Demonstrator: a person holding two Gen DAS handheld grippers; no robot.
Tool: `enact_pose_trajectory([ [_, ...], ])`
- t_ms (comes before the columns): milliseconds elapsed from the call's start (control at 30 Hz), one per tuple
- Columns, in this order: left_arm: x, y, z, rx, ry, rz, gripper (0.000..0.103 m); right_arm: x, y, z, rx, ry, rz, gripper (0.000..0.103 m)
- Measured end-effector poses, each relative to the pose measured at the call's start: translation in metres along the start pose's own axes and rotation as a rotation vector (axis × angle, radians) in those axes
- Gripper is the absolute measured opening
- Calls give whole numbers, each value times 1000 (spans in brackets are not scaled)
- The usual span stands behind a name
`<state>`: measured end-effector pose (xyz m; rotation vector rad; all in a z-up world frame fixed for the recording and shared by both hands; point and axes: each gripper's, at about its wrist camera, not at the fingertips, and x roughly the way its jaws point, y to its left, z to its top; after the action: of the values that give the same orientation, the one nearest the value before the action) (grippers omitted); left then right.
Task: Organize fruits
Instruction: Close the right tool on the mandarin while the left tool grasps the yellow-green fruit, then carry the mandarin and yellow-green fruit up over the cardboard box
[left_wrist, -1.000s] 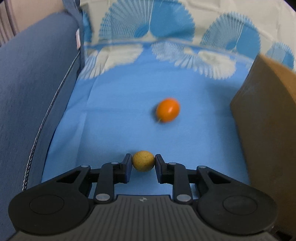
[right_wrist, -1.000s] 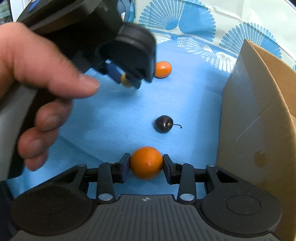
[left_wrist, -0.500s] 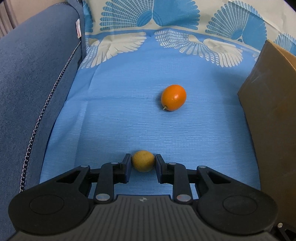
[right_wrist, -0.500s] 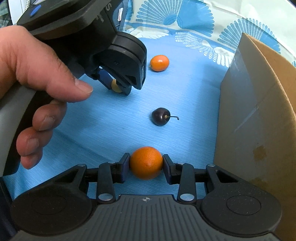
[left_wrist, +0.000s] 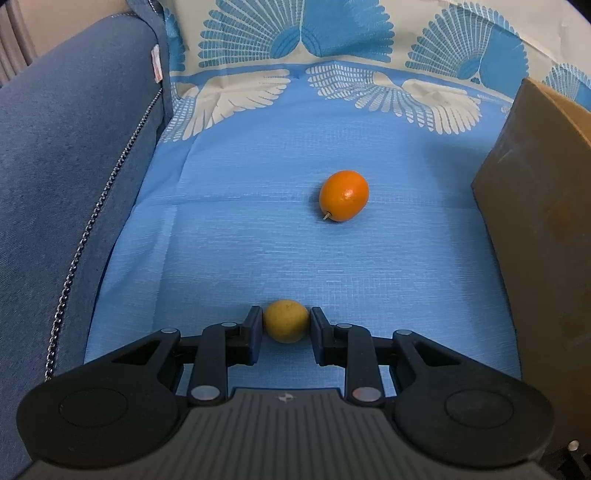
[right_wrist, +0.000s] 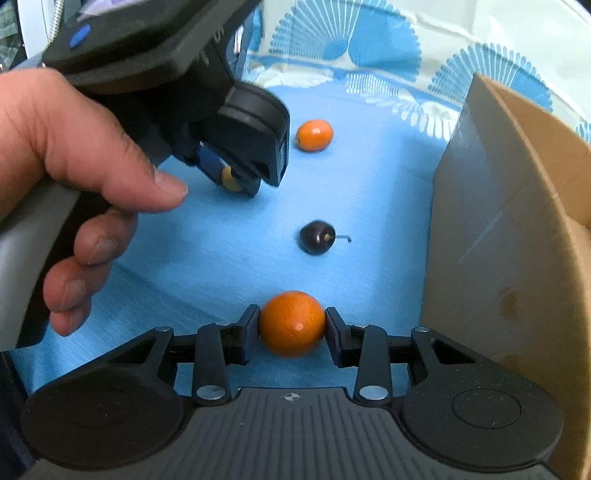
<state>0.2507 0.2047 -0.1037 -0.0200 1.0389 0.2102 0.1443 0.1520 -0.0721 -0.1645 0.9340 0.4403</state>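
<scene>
My left gripper (left_wrist: 286, 326) is shut on a small yellow round fruit (left_wrist: 286, 320), just over the blue cloth. An orange oval kumquat (left_wrist: 343, 195) lies on the cloth ahead of it. In the right wrist view my right gripper (right_wrist: 291, 332) is shut on a round orange fruit (right_wrist: 291, 323). Beyond it a dark cherry (right_wrist: 317, 237) with a stem rests on the cloth, and the kumquat (right_wrist: 314, 134) lies farther back. The left gripper (right_wrist: 236, 181), held by a hand (right_wrist: 74, 155), shows at upper left with the yellow fruit (right_wrist: 231, 180) between its fingers.
An open cardboard box (right_wrist: 517, 236) stands along the right side, its brown wall (left_wrist: 543, 236) also seen in the left wrist view. A blue upholstered sofa arm (left_wrist: 62, 192) runs along the left. The blue cloth (left_wrist: 258, 221) has a fan-patterned border at the back.
The left wrist view has shifted and sharpened, with the kumquat now nearer the middle right. Both grips are unchanged on their fruits.
</scene>
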Motion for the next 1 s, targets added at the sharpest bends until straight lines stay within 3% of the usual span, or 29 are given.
enact_pose_trajectory([
  [133, -24, -2, -5, -16, -58, -28, 30, -19, -2, -1, 6, -65, -1, 39],
  [367, -108, -8, -26, -10, -345, -102, 29, -77, 0, -6, -39, -286, 1, 39],
  [600, -159, -13, -47, -55, -494, -163, 29, -144, -22, -21, -14, -482, -39, 39],
  [800, -175, -32, -62, -40, -537, -217, 30, -190, -90, -24, 71, -607, -117, 39],
  [1000, -174, -77, -75, 108, -557, -253, 30, -214, -185, -36, 165, -661, -262, 39],
])
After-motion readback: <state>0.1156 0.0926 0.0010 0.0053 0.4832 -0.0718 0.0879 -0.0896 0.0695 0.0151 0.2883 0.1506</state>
